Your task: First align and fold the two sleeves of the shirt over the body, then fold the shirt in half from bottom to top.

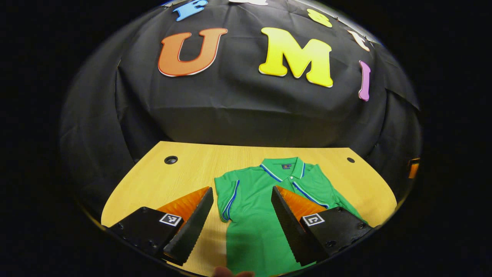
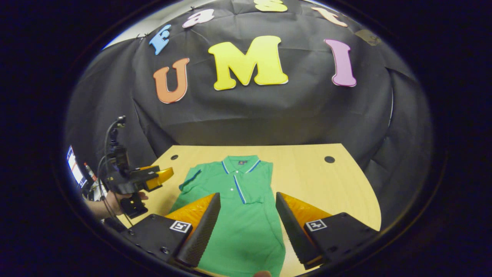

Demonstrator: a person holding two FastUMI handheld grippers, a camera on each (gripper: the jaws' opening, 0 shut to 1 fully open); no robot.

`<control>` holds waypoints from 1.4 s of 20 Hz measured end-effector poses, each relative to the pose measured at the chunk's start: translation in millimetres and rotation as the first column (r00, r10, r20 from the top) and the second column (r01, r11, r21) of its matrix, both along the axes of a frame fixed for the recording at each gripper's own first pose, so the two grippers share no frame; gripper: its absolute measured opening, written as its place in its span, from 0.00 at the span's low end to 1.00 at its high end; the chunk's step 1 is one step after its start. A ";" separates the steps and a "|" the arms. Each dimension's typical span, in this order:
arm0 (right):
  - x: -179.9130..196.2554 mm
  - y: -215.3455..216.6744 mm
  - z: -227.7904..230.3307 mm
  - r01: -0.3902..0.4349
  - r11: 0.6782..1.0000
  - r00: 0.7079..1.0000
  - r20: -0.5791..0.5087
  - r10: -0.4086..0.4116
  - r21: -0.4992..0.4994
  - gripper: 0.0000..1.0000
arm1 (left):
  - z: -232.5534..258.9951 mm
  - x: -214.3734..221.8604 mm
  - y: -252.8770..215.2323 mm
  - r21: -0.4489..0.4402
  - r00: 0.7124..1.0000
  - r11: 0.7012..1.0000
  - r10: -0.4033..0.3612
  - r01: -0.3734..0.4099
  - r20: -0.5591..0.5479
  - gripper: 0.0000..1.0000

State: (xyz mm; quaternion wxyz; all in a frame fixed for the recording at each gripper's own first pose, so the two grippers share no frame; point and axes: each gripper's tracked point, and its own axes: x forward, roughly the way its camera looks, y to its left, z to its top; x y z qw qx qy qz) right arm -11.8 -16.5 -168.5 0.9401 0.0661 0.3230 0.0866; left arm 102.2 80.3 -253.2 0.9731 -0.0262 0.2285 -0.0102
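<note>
A green polo shirt (image 1: 253, 215) with blue-and-white trim lies flat on the wooden table (image 1: 153, 181), collar toward the wall. One short sleeve (image 1: 226, 198) sticks out to the side. The other sleeve (image 2: 253, 190) lies folded over the body, leaving a straight side edge. My left gripper (image 1: 242, 189) hovers open above the shirt's sleeve side, with nothing between its fingers. My right gripper (image 2: 248, 195) is open too, above the shirt (image 2: 238, 223) near its middle. In the right gripper view the left gripper (image 2: 161, 175) appears at the left, held by a hand (image 2: 115, 200) beside the table.
Two round cable holes (image 1: 171, 159) (image 1: 350, 159) sit at the table's far corners. Bare wood (image 2: 326, 184) stretches right of the shirt. The black cloth wall rises right behind the table. A fingertip (image 1: 230, 272) shows at the bottom edge.
</note>
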 end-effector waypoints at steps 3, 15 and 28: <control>-2.9 -11.6 -4.9 0.035 0.999 0.999 -0.019 -0.035 0.014 0.88 | -36.5 19.3 12.6 0.042 0.998 0.999 -0.006 0.009 -0.066 0.98; -8.2 -56.2 -44.6 0.191 0.981 0.974 -0.131 -0.185 0.035 0.95 | -112.8 50.4 28.8 0.134 0.972 0.983 -0.096 0.127 -0.216 0.82; -7.7 -41.6 -55.8 0.196 0.977 0.971 -0.153 -0.181 0.086 0.97 | -106.8 48.8 24.3 0.084 0.963 0.981 -0.150 0.172 -0.225 0.08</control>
